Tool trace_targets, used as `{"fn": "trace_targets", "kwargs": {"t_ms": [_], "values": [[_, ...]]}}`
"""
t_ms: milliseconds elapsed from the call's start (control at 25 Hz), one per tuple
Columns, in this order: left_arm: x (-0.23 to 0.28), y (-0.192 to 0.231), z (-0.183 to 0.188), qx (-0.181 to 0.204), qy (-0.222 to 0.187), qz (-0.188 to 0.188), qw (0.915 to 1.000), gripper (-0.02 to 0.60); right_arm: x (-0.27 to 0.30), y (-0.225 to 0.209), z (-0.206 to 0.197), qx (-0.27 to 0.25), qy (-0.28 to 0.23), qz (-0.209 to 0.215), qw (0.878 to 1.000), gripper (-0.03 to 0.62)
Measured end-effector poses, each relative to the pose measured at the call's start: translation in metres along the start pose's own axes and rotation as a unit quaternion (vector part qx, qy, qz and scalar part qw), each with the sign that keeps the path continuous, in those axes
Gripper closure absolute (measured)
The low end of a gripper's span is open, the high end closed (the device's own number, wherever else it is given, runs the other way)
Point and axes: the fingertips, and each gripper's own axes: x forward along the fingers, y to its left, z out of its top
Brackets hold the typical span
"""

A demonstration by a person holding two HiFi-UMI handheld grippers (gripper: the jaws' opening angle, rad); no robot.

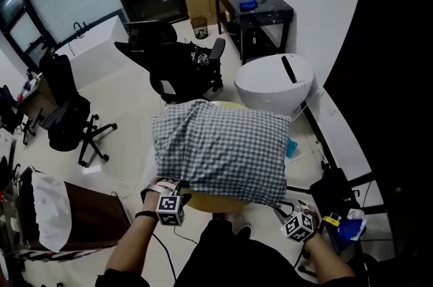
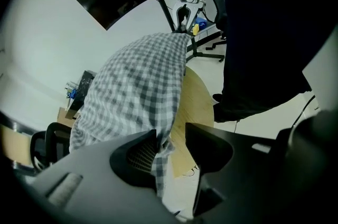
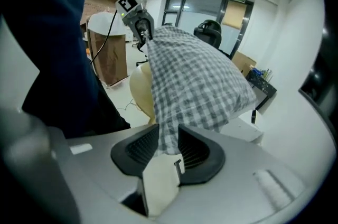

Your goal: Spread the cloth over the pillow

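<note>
The grey-and-white checked fabric cloth [image 1: 220,150] covers the pillow, which is hidden beneath it, on the round pale wooden surface [image 1: 203,203]. The left gripper [image 1: 180,188] and right gripper [image 1: 281,210] stand parted, with the near corners of the cloth hanging loose between their jaws. It is best to draw both straight away, without dragging the corners.

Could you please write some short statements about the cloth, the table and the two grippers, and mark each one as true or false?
1. The checked cloth lies draped on the round wooden table. True.
2. The cloth is plain red. False: it has grey and white checks.
3. The left gripper has its jaws apart, with a cloth corner hanging between them. True.
4. The right gripper hovers over the black desk, far from the cloth. False: it is at the cloth's near right corner, jaws apart, with cloth between them.
5. A black office chair stands beyond the table. True.
</note>
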Motion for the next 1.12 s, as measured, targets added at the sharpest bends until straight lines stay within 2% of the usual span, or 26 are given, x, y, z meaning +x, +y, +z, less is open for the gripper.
{"fn": "trace_targets", "kwargs": {"t_ms": [80, 280, 400, 520, 720, 920, 1120], "values": [[-0.01, 0.005, -0.001, -0.019, -0.006, 0.021, 0.9996, 0.42, -0.014, -0.01, 0.015, 0.009, -0.027, -0.013, 1.0, 0.465], [-0.048, 0.012, -0.009, -0.079, -0.013, 0.076, 0.9939, 0.42, -0.045, -0.028, 0.064, -0.006, -0.088, -0.041, 0.995, 0.465], [-0.061, 0.011, -0.038, -0.125, 0.0, 0.107, 0.9864, 0.422, -0.051, -0.029, 0.105, -0.027, -0.122, -0.037, 0.991, 0.465], [-0.064, 0.003, -0.074, -0.175, 0.024, 0.116, 0.9774, 0.428, -0.049, -0.025, 0.143, -0.049, -0.152, -0.028, 0.987, 0.465], [-0.064, 0.011, -0.104, -0.239, 0.022, 0.137, 0.961, 0.428, -0.038, -0.011, 0.206, -0.081, -0.187, -0.01, 0.979, 0.465], [-0.055, 0.019, -0.124, -0.278, -0.007, 0.143, 0.9499, 0.428, -0.023, 0.001, 0.273, -0.101, -0.21, 0.006, 0.972, 0.465], [-0.05, 0.036, -0.124, -0.33, -0.079, 0.142, 0.9298, 0.428, -0.008, 0.006, 0.331, -0.094, -0.223, 0.0, 0.97, 0.465]]}}
